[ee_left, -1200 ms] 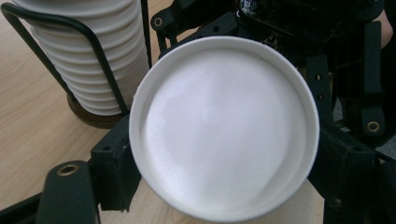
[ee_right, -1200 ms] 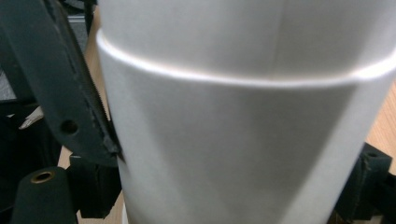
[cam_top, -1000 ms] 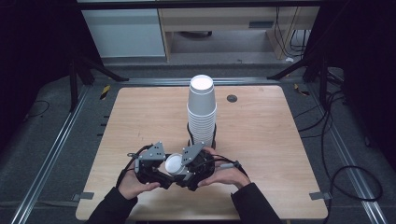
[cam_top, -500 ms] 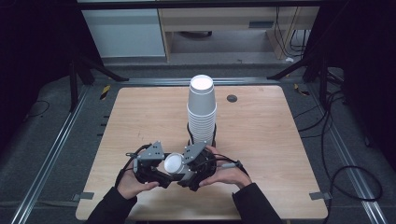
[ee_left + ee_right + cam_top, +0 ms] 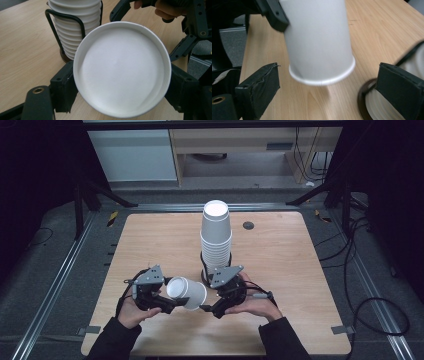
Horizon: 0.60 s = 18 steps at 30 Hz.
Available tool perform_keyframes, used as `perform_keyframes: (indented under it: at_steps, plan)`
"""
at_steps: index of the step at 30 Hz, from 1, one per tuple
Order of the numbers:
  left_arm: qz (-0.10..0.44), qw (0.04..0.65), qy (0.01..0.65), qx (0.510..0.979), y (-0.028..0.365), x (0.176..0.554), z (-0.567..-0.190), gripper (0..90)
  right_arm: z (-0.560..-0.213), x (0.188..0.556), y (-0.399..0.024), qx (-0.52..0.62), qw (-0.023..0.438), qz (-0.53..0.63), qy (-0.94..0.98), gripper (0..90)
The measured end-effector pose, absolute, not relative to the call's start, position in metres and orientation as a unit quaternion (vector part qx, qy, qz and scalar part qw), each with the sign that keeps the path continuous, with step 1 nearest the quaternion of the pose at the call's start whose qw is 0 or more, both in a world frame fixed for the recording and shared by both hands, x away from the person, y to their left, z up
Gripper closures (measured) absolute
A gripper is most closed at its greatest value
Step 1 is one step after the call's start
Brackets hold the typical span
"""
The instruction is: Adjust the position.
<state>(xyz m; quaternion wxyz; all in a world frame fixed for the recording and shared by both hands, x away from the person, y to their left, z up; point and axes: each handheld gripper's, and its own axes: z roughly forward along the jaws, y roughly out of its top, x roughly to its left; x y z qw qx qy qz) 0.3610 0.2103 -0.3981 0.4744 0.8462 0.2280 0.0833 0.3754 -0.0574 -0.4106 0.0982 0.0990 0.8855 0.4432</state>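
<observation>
A white paper cup [image 5: 187, 293] lies sideways just above the wooden table [image 5: 280, 260], held near its base by my left gripper [image 5: 169, 296]. In the left gripper view the cup's round base [image 5: 122, 67] faces the camera, and the left gripper [image 5: 122, 78] is shut on its sides. My right gripper [image 5: 206, 299] is open to the cup's right. Its jaws have just been opening. In the right gripper view the cup [image 5: 317, 37] has its rolled rim between the pads [image 5: 259, 85] of the right gripper [image 5: 329, 75], touching neither.
A tall stack of white cups [image 5: 216, 232] stands in a black wire holder [image 5: 205, 270] just behind the grippers, close to the right gripper. A small dark round insert [image 5: 248, 225] sits in the tabletop at the back right. Metal rails [image 5: 65, 270] flank the table.
The right gripper has let go of the cup, opened and drawn back to the right. The left gripper keeps the cup, now seen lying on its side.
</observation>
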Motion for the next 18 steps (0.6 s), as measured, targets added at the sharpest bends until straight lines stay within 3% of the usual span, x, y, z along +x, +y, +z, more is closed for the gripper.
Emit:
perform_keyframes:
  at_steps: [10, 18]
  plan:
    - [0.087, 0.528, 0.225, 0.814, 0.215, 0.360, -0.393, 22.3, -0.415, 0.371, -0.082, 0.139, 0.100, 0.457, 0.873, 5.1]
    - [0.062, 0.571, 0.215, 0.790, 0.217, 0.360, -0.390, 22.3, -0.416, 0.370, -0.083, 0.143, 0.075, 0.489, 0.857, 5.0]
